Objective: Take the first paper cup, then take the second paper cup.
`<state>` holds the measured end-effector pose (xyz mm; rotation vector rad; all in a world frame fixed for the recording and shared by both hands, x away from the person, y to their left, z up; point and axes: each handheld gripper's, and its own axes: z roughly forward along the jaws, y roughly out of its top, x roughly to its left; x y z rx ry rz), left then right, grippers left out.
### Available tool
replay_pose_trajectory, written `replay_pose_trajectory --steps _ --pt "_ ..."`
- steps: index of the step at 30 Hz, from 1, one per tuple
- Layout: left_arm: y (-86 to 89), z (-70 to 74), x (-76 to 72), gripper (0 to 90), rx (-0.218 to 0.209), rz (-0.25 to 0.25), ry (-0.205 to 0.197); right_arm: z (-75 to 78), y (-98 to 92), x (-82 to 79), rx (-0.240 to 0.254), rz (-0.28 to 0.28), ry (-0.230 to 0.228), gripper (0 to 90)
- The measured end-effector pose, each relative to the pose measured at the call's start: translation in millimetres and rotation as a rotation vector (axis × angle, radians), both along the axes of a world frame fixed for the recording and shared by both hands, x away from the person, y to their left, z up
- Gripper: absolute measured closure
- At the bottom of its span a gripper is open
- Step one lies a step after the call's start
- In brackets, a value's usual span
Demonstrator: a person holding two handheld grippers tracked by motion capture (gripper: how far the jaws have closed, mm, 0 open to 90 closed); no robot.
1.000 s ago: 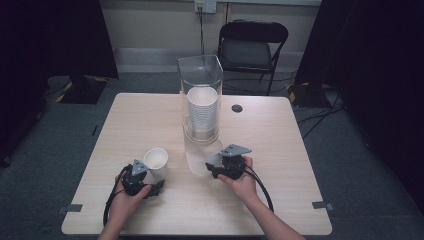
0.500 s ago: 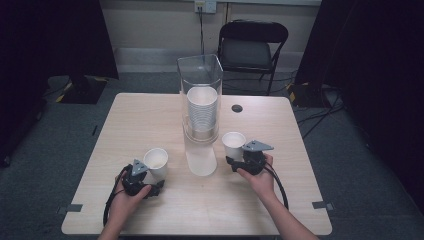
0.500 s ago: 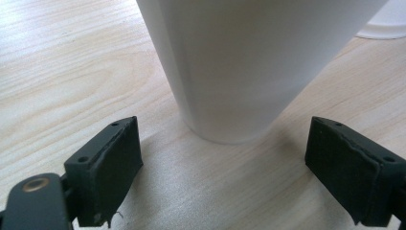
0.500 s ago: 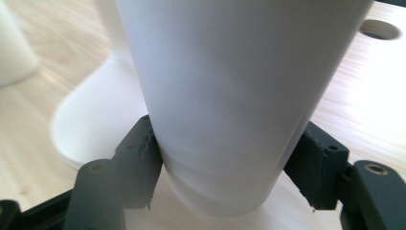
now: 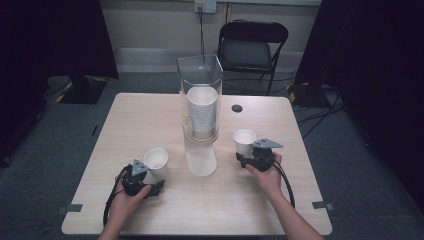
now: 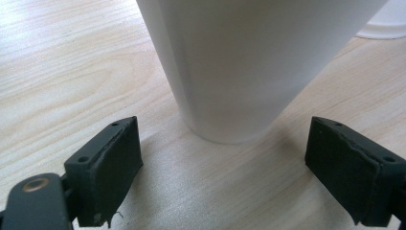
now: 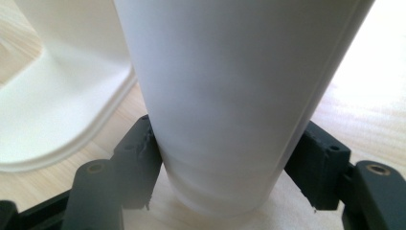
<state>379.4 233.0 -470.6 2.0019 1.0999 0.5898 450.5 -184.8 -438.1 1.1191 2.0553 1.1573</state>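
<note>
A clear dispenser tube [image 5: 200, 85] with a stack of white paper cups [image 5: 202, 112] stands mid-table on a white base [image 5: 201, 159]. One white cup [image 5: 156, 160] stands upright on the table left of the base. My left gripper [image 5: 149, 176] sits just behind it. In the left gripper view the left gripper [image 6: 225, 127] is open, its jaws wide on either side of this cup [image 6: 239, 67] without touching it. A second white cup [image 5: 245, 141] is right of the base, my right gripper [image 5: 247, 156] shut on its lower part. The right gripper [image 7: 227, 129] squeezes that cup [image 7: 230, 96] close to the tabletop.
The wooden table [image 5: 150, 115] has open room at its back left and along the front edge. A small dark round fitting [image 5: 237, 108] sits behind the right cup. A black folding chair [image 5: 252, 47] stands beyond the table. The dispenser's base [image 7: 57, 120] lies close left of the right gripper.
My right gripper has moved from the dispenser's base out to the right, carrying a white cup with it. The left gripper and its cup have stayed in place.
</note>
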Motion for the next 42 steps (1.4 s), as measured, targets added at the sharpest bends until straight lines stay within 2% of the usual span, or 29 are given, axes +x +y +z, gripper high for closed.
replay_pose_trajectory --steps 5,16,23,31,36,42 --pt "0.0 0.0 0.0 11.9 0.001 0.0 -0.001 -8.1 2.9 3.2 -0.016 -0.003 0.036 33.2" --pt "-0.1 -0.1 -0.6 11.9 -0.001 0.002 0.0 -11.0 0.2 3.1 0.002 -0.009 0.062 31.8" --pt "0.0 -0.1 -0.6 11.9 -0.001 0.001 0.0 -6.4 -6.1 -1.7 0.006 -0.021 0.042 20.5" --pt "0.0 -0.1 -0.5 11.9 -0.001 0.002 0.0 -1.9 -19.9 -9.1 0.019 -0.019 0.027 19.0" --pt "0.0 -0.1 -0.5 11.9 -0.001 0.001 0.0 -3.3 -31.2 -16.4 0.014 -0.026 0.037 16.0" --pt "0.0 -0.1 -0.5 11.9 -0.001 0.002 -0.001 -0.4 -41.2 -28.1 0.024 -0.007 0.024 14.7"
